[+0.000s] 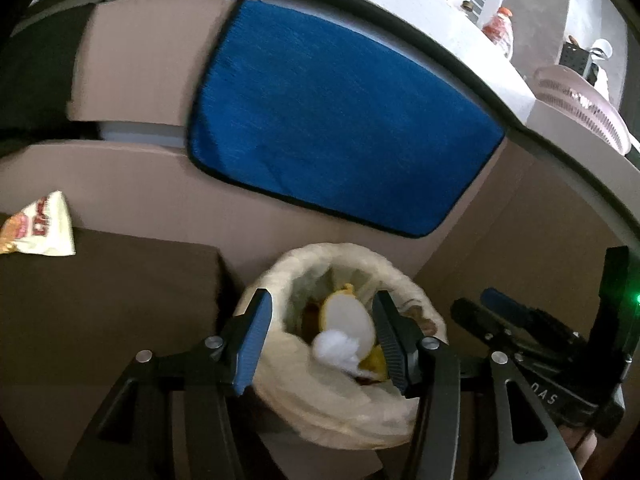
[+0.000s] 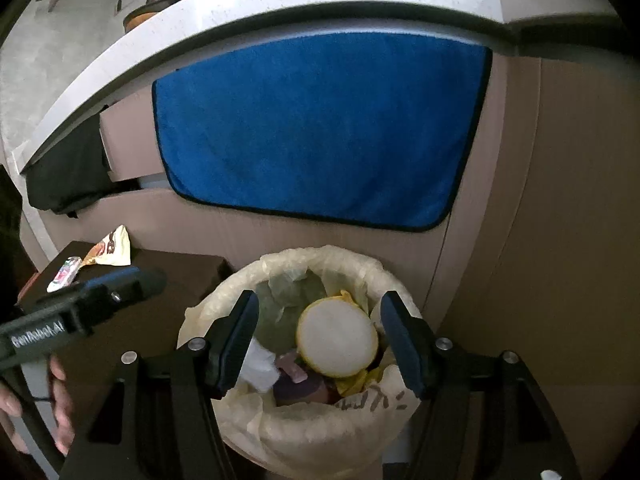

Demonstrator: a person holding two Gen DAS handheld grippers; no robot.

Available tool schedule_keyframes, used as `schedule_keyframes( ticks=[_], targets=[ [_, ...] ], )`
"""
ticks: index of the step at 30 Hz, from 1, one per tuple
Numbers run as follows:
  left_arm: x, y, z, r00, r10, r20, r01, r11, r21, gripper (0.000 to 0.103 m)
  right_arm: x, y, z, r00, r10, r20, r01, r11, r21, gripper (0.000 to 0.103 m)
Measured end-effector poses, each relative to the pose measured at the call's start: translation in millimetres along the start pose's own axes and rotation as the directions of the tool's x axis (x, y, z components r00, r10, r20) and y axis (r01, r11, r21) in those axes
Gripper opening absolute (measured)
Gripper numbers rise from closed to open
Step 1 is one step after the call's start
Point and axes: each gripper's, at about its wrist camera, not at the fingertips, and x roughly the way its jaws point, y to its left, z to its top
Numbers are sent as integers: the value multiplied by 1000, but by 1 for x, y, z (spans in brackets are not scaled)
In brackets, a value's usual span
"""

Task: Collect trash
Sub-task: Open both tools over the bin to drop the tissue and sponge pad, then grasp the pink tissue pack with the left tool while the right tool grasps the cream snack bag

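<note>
A trash bin lined with a pale yellow bag (image 1: 340, 412) (image 2: 320, 432) stands on the floor against a beige cabinet. Inside lie a round white lid with a yellow rim (image 2: 338, 338) (image 1: 346, 316), a white tissue wad (image 1: 334, 346) and other scraps. My left gripper (image 1: 320, 340) is open and empty above the bin mouth. My right gripper (image 2: 320, 340) is open and empty above the bin too; it shows at the right in the left wrist view (image 1: 492, 304). A snack wrapper (image 1: 40, 228) (image 2: 108, 248) and a small candy wrapper (image 2: 64, 274) lie on a dark brown box (image 2: 176, 272) left of the bin.
A blue towel (image 1: 332, 120) (image 2: 316, 128) hangs on the cabinet front behind the bin. A white counter (image 1: 400, 12) runs above, with a pink basket (image 1: 580, 108) and bottles at the right. A black cloth (image 2: 68, 176) hangs at the left.
</note>
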Motion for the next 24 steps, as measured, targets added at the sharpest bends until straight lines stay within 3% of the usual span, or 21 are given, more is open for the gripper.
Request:
schedule_keyframes(
  ticks=[6, 10, 13, 17, 21, 23, 24],
  targets=[
    [-31, 43, -3, 993, 112, 40, -111, 993, -27, 53, -1, 11, -2, 1000, 30, -4, -30, 1000, -1, 61],
    [-64, 94, -8, 969, 234, 80, -230, 971, -61, 53, -3, 30, -1, 996, 84, 8, -84, 996, -4, 61],
    [-90, 150, -10, 937, 337, 93, -326, 938, -122, 53, -2, 53, 1, 989, 148, 9, -148, 989, -12, 61],
    [-119, 237, -15, 898, 435, 70, -403, 875, -270, 53, 3, 89, 4, 978, 210, -1, -210, 977, -38, 61],
    [-126, 318, -16, 839, 545, 12, -506, 786, -355, 53, 13, 126, 8, 960, 277, -33, -278, 960, -42, 61],
    [-121, 346, -16, 837, 547, -28, -514, 768, -381, 53, 18, 141, 10, 953, 298, -52, -301, 952, -50, 61],
    [-116, 364, -16, 846, 530, -58, -504, 759, -412, 53, 21, 150, 10, 950, 306, -64, -310, 949, -57, 61]
  ],
)
